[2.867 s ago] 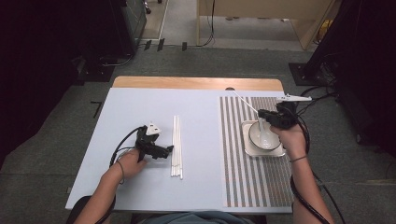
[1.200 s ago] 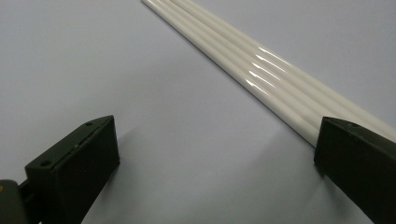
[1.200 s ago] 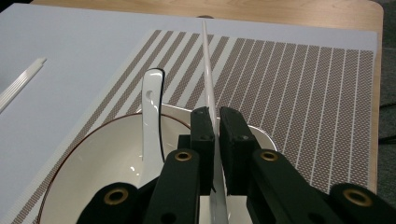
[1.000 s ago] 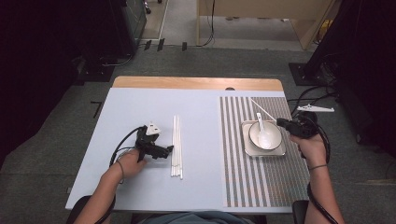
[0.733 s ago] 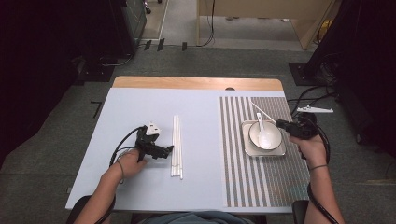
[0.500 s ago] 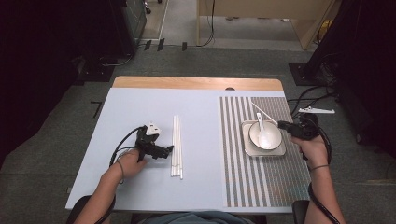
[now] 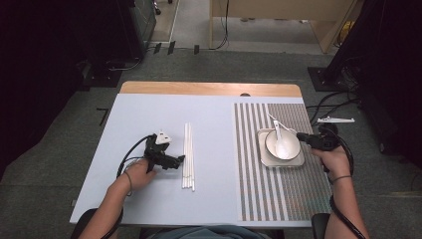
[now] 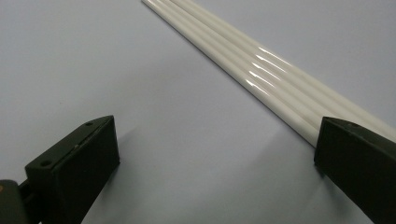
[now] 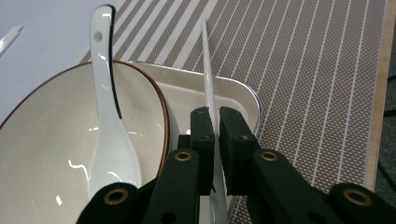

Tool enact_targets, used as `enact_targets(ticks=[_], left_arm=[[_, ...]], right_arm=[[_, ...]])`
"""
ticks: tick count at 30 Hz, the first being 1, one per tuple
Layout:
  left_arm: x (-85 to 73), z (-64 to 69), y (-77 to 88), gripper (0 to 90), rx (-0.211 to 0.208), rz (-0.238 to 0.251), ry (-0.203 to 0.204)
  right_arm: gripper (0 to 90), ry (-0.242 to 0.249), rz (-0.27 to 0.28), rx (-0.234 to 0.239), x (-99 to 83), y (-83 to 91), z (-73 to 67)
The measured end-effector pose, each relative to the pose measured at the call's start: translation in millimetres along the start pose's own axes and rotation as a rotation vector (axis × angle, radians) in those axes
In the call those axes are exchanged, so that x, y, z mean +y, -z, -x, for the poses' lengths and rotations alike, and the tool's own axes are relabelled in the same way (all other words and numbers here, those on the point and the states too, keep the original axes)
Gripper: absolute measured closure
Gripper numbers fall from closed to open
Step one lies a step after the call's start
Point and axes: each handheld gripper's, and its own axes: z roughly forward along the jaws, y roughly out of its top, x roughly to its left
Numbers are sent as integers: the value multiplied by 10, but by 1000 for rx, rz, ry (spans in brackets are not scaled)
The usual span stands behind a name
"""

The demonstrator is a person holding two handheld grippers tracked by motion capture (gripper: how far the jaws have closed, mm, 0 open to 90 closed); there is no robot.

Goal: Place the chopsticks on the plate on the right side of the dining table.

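On the striped mat stands a white bowl on a square plate, with a white spoon in it. My right gripper lies at the plate's right edge, shut on a thin white chopstick that slants over the plate beside the bowl and the spoon. Several white chopsticks lie side by side on the blue cloth. Just left of them rests my left gripper, its jaws wide open with the chopsticks running past the right jaw and nothing between them.
The blue cloth covers the table's left half, and a wooden strip runs along the far edge. Black cables lie on the floor off the right side. Dark equipment stands at both sides beyond the table.
My right hand drew back from above the bowl to the plate's right edge, taking the held chopstick along, then barely moved. The left hand kept still.
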Motion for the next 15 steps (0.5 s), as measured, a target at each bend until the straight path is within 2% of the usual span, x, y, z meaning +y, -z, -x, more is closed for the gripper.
enact_targets(ticks=[15], left_arm=[[0,0,0,0,0,0,0]], right_arm=[[851,22,-50,-3,-58,-71,48]])
